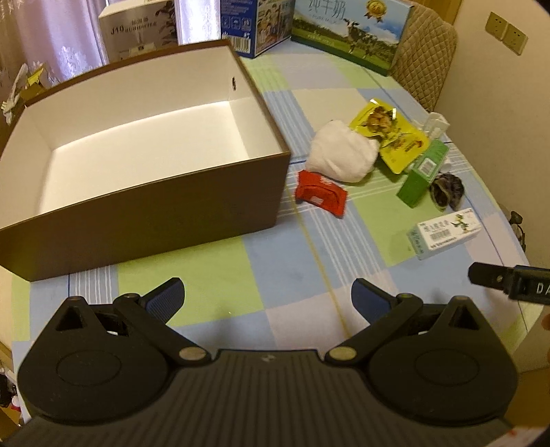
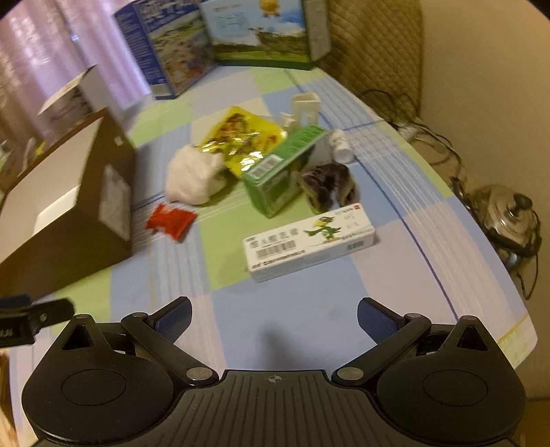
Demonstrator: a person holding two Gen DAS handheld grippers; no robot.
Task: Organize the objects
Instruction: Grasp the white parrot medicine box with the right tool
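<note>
A brown box (image 1: pixel 144 213) with a white empty inside stands on the left of the checked tablecloth (image 1: pixel 282 261); its corner shows in the right wrist view (image 2: pixel 79 220). To its right lie a red packet (image 1: pixel 321 194) (image 2: pixel 170 220), a white wad (image 1: pixel 342 153) (image 2: pixel 194 177), a yellow snack bag (image 1: pixel 388 132) (image 2: pixel 240 137), a green carton (image 1: pixel 422 175) (image 2: pixel 282 168), a dark scrunchie (image 1: pixel 447 191) (image 2: pixel 328 184) and a white medicine box (image 1: pixel 443 232) (image 2: pixel 309 240). My left gripper (image 1: pixel 268 297) is open over bare cloth. My right gripper (image 2: pixel 275 318) is open, just short of the medicine box.
Large printed cartons (image 1: pixel 347 31) (image 2: pixel 261 31) line the far edge, beside a padded chair back (image 1: pixel 426 51). A white stand (image 2: pixel 306 110) and small white bottle (image 2: pixel 340 146) sit behind the green carton. Cables and a metal pot (image 2: pixel 508 213) lie off the table's right edge.
</note>
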